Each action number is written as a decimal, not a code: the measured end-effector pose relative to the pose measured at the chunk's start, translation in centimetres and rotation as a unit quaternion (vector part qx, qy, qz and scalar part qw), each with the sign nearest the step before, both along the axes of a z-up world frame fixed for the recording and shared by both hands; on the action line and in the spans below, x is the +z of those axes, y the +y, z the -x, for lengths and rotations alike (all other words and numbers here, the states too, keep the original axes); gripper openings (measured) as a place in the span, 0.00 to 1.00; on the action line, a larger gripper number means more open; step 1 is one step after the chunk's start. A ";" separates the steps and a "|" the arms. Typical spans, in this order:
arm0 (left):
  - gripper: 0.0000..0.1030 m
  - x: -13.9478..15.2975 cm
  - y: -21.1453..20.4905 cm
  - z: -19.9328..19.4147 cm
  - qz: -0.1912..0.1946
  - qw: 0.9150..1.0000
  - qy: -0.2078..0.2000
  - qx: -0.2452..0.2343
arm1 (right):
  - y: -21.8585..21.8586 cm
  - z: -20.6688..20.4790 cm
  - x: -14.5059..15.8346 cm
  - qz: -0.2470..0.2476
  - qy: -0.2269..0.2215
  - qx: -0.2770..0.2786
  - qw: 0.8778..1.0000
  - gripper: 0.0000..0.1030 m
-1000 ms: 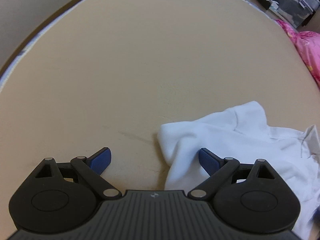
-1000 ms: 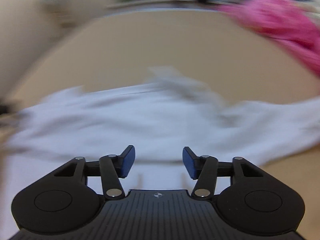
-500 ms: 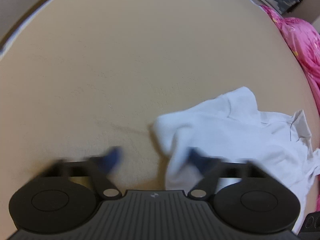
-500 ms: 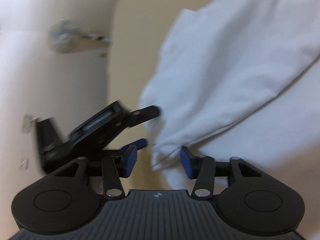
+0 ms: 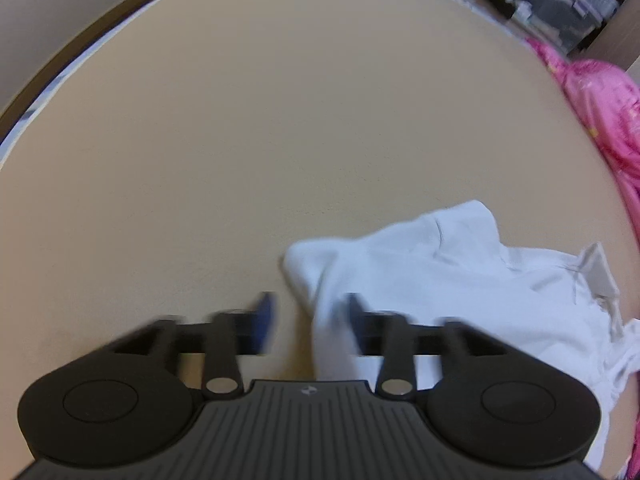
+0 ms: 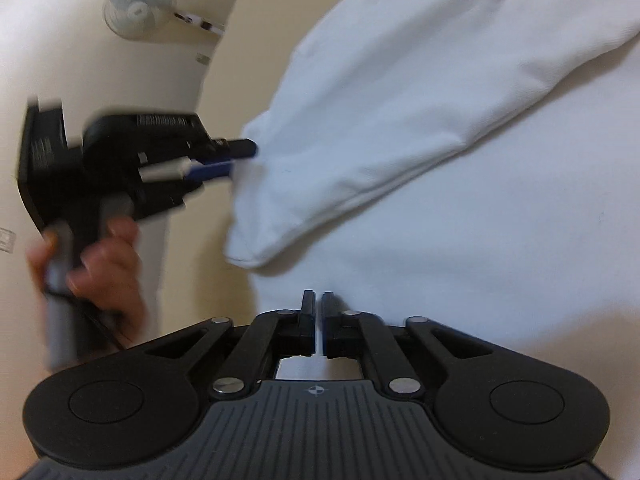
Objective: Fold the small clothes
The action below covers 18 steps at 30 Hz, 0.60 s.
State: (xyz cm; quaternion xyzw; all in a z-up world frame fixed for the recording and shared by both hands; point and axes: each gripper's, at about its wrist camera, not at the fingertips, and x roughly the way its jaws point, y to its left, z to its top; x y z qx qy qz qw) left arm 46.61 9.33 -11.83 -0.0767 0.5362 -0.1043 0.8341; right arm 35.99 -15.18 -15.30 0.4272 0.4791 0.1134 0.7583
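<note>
Your left tongs (image 5: 310,322) stand apart and are opening, blurred, with a raised fold at the near edge of the crumpled white cotton garment (image 5: 460,280) between them, though you cannot tell whether the pads press it. Your right tongs (image 6: 318,312) are drawn together on the white cloth at the garment's lower edge, a thin strip of it showing in the slit between them. The garment lies spread on the beige tabletop (image 5: 260,128), with a bright pink cloth (image 5: 600,100) at the tabletop's far right edge.
</note>
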 end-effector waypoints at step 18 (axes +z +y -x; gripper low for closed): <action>0.26 -2.2 5.8 6.0 0.082 0.995 0.031 0.048 | -8.7 1.9 0.6 0.054 -0.026 -0.102 0.993 0.31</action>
